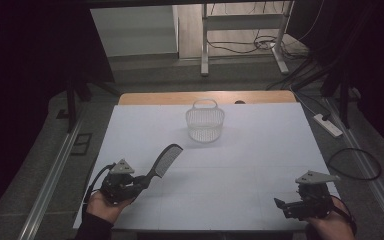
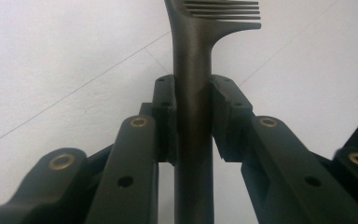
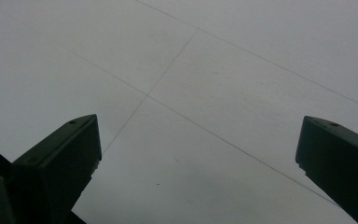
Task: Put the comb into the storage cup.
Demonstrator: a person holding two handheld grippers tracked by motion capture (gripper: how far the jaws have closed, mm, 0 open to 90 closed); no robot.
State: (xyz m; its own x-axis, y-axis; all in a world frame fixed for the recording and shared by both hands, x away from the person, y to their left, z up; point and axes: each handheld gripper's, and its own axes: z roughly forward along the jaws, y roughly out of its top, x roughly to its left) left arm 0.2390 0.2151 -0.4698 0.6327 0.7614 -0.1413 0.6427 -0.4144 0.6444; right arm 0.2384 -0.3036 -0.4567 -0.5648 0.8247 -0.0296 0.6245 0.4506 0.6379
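A black comb (image 1: 164,162) is clamped by its handle in my left gripper (image 1: 141,183), and its toothed head points up and away toward the table's middle. In the left gripper view the handle of the comb (image 2: 193,88) runs straight between the pads (image 2: 164,109), which press on both its sides. A white mesh basket (image 1: 205,124) with a loop handle stands upright at the far middle of the white table top (image 1: 260,150), well beyond the comb. My right gripper (image 1: 284,206) rests low at the near right corner, jaws wide apart with nothing between the fingertips (image 3: 81,135).
The white top ends in a wooden strip (image 1: 150,97) at the far edge. Beyond it lie a desk frame (image 1: 280,55), cables and a power strip (image 1: 328,125) on the floor. Metal rails (image 1: 55,175) run along both sides of the table.
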